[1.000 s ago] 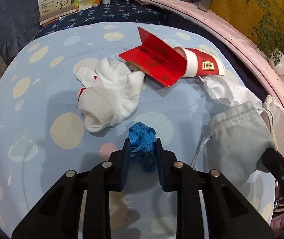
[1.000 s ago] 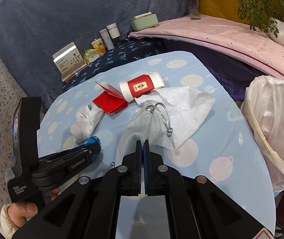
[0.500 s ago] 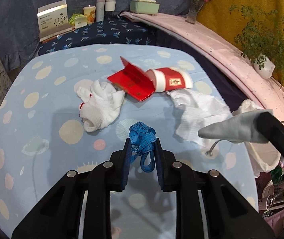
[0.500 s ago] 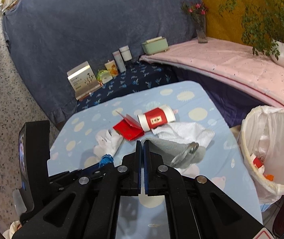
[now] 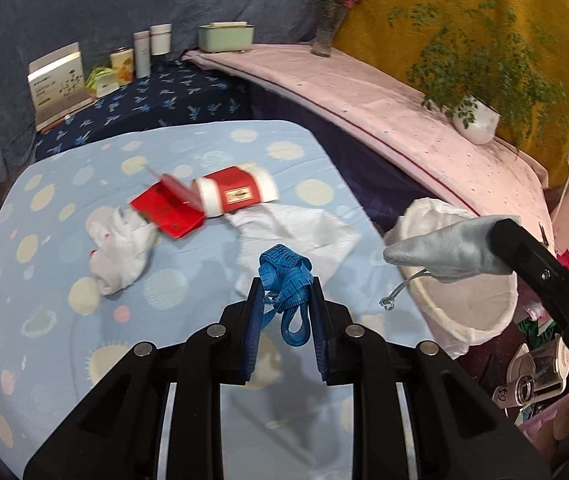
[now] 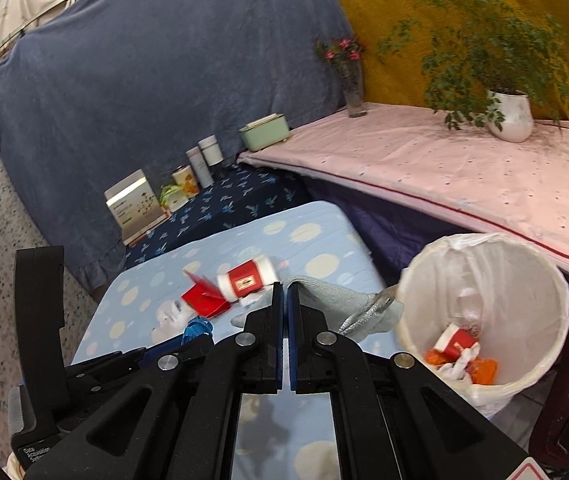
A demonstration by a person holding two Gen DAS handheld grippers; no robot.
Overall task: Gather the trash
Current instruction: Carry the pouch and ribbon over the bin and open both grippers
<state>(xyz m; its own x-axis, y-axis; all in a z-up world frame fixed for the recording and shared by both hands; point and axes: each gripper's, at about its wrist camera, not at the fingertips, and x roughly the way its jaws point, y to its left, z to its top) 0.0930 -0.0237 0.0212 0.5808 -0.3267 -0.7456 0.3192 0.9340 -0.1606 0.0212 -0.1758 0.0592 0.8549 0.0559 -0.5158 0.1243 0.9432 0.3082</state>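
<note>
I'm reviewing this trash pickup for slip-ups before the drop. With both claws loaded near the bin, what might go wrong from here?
1. The right claw pinches only a corner of the grey drawstring pouch, which is not yet over the white-lined trash bin; released now, it may land outside.
2. The blue measuring tape hangs in loose loops from the left claw and may slip out.
3. The pouch's dangling cord might catch the bin's rim.

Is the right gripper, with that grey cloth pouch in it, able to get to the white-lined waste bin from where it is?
Probably yes. The right gripper is shut on the grey cloth pouch, which hangs beside the rim of the white-lined waste bin; nothing stands between them.
</note>
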